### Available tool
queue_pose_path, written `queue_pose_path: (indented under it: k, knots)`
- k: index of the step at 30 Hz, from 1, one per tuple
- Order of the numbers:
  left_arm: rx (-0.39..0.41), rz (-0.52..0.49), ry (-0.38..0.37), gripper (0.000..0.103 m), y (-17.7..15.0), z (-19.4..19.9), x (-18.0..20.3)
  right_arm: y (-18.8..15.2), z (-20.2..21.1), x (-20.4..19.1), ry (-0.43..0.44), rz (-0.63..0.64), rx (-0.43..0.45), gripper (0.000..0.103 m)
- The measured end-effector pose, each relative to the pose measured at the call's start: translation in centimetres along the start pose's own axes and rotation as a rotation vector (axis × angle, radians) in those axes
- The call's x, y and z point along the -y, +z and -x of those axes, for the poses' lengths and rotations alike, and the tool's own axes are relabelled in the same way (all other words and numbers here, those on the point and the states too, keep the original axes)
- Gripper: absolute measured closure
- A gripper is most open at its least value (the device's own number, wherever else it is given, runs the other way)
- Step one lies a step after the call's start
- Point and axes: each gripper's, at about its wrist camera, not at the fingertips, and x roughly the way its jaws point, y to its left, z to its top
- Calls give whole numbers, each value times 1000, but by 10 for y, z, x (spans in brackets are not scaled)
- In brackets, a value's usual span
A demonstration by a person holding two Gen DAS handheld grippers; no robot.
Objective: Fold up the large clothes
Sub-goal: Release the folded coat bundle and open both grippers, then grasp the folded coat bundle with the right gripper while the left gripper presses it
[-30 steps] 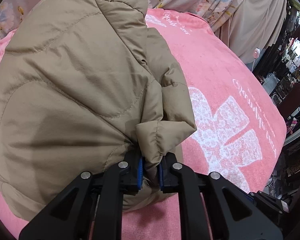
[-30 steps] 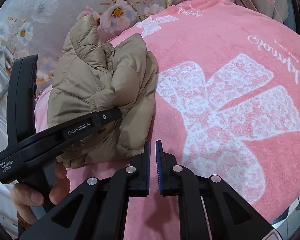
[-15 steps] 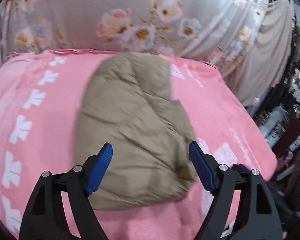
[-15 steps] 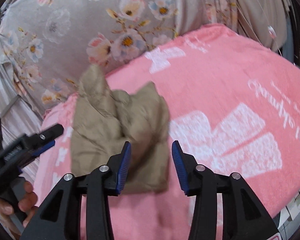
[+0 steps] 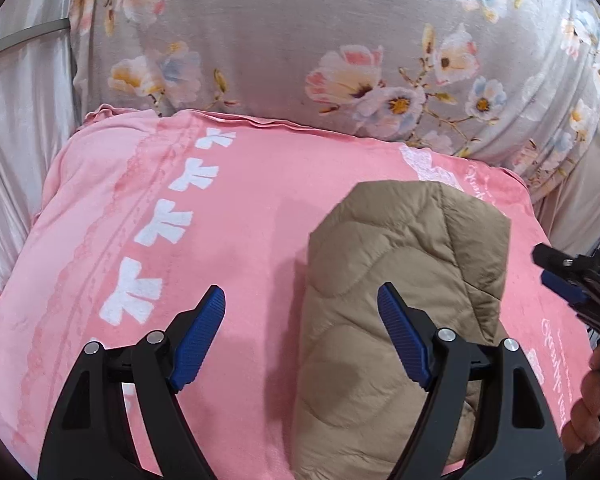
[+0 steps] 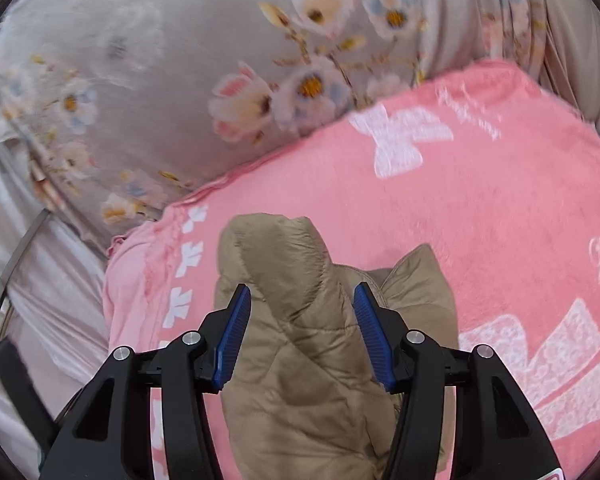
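The tan quilted jacket (image 5: 404, 280) lies folded into a compact bundle on the pink blanket (image 5: 240, 216), toward the blanket's far edge by the floral curtain (image 5: 300, 40), so it seems the folding is about finished and the bundle is left to rest under its own weight. Above the jacket, the left gripper (image 5: 300, 336) is released, jaws wide with only blanket and one edge of the jacket showing between them, touching neither. The right gripper (image 6: 302, 336) hangs over the jacket's bunched upper fold, its jaws opening, the fabric framed between them but not pinched. A hand (image 5: 592, 400) shows just beside the jacket.
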Motion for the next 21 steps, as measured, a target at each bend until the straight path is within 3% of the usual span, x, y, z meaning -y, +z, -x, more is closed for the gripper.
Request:
queue_pose_path:
  k: [3,5,7,9,15,21]
  knots:
    - [-3,4,5,27,5,-4,-3,6,-33,9,-15,-66,-81,49]
    - [-6,0,0,27,7,-6,-2,6,-50,14,-7,-93,-134,56]
    - [-8,-9,-1,27,8,-9,2,2,-62,17,1,-88,-176,84]
    - [-9,-21,-1,27,10,-11,8,0,-62,21,-8,-76,-183,93]
    - [-25,-55,-32,27,10,-21,33,-15,-32,41,-132,11,-94,97]
    - [-98,-125,-69,28,-9,-51,84,-39,-45,80,-255,53,-65,98]
